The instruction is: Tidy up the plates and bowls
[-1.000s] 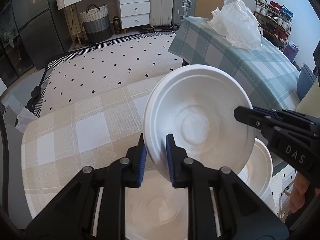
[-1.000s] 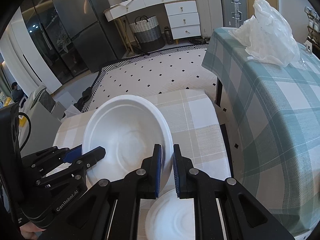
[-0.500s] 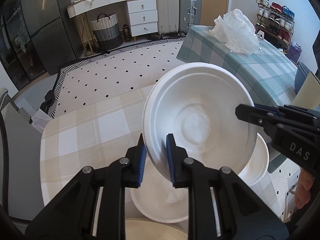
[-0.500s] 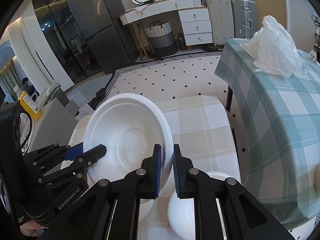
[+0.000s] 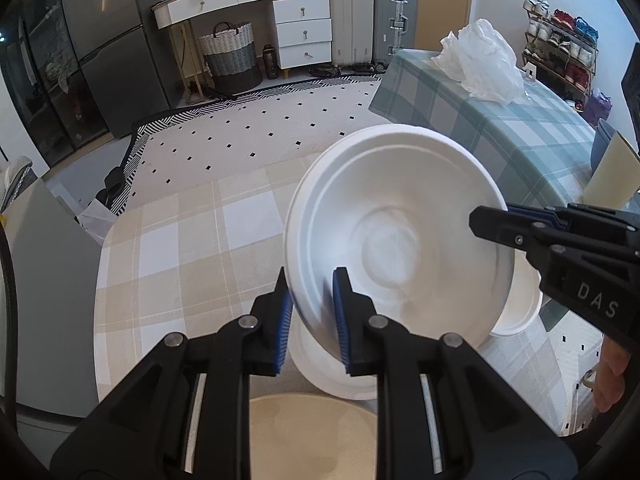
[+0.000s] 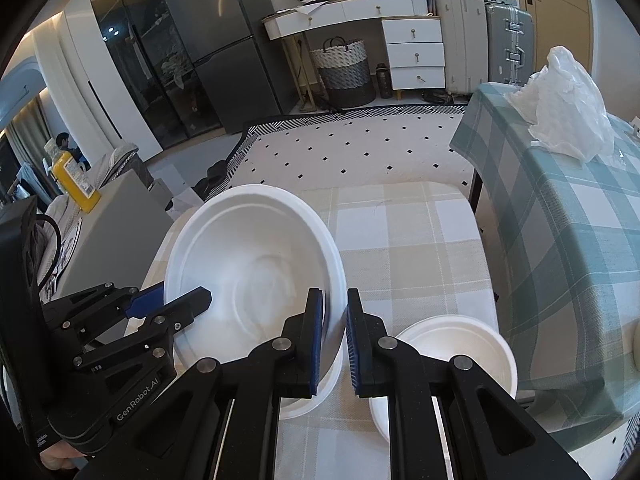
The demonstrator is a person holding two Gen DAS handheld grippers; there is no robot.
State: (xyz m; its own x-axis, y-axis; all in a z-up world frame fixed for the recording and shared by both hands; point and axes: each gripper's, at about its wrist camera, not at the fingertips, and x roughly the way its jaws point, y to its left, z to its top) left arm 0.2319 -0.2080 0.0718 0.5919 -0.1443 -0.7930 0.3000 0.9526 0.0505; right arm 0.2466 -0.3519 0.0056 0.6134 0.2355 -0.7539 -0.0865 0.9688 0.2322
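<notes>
Lying under the raised bowl [image 5: 400, 240] on the beige checked table [image 5: 168, 248] are more white dishes: a second bowl [image 6: 448, 344] sits on the cloth near the right gripper [image 6: 334, 320], another dish [image 5: 332, 376] rests below the left gripper [image 5: 310, 300], and a tan plate [image 5: 312, 432] shows at the very bottom edge between its arms. The table's far half is bare cloth.

The bowl is held off the table, tilted with its hollow toward both cameras. The left gripper pinches its rim on one side between blue pads, jaws nearly together. The right gripper grips the opposite rim the same way, with jaws pressed about as tight as they go. Both point downward at a slant, and each shows in the other's view, coming in from the side. Part of a hand [image 5: 610, 376] shows beneath the right gripper.

Beside the beige table stands a table with a green plaid cloth [image 6: 568, 232] bearing a crumpled plastic bag [image 6: 568, 120]. Beyond lie a dotted rug [image 5: 260, 136], a white desk with drawers [image 5: 304, 32], a woven basket [image 5: 230, 56], two suitcases [image 5: 372, 16] and a dark fridge [image 6: 208, 32]. A shoe rack [image 5: 560, 56] stands against the far wall.
</notes>
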